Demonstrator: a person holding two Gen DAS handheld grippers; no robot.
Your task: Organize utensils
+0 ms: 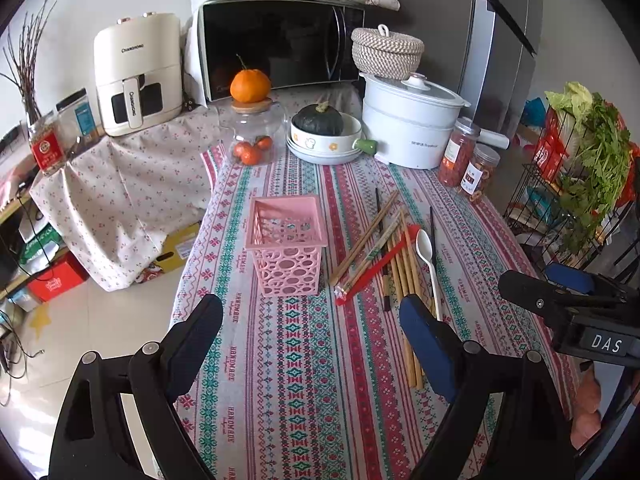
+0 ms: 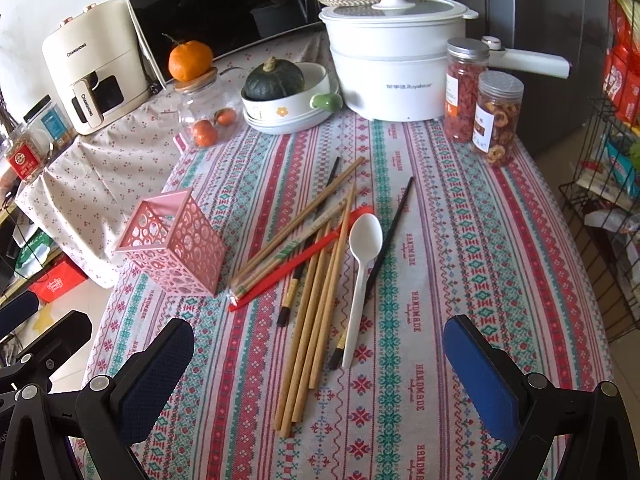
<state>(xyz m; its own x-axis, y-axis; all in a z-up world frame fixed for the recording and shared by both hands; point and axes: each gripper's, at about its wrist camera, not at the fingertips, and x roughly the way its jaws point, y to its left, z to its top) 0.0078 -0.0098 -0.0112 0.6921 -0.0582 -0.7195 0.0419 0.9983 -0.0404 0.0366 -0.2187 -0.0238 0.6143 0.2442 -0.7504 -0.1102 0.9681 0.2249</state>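
Chopsticks (image 2: pixel 316 300) (slim wood) beside perforated pink basket (image 2: pixel 176 240) — grippers apart.

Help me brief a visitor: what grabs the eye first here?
The loose pile of wooden chopsticks mid-table, with a white spoon lying along its right edge. Just left stands an empty pink basket. At the back, an orange perches on a jar lid.

A home kitchen corner: a microwave (image 1: pixel 280 46), an air fryer (image 1: pixel 138 74), a white cooking pot (image 1: pixel 410 120) and a rack of greens (image 1: pixel 588 168) (fridge (image 1: pixel 504 40) behind) surround a cloth-covered table (image 1: pixel 304 360).
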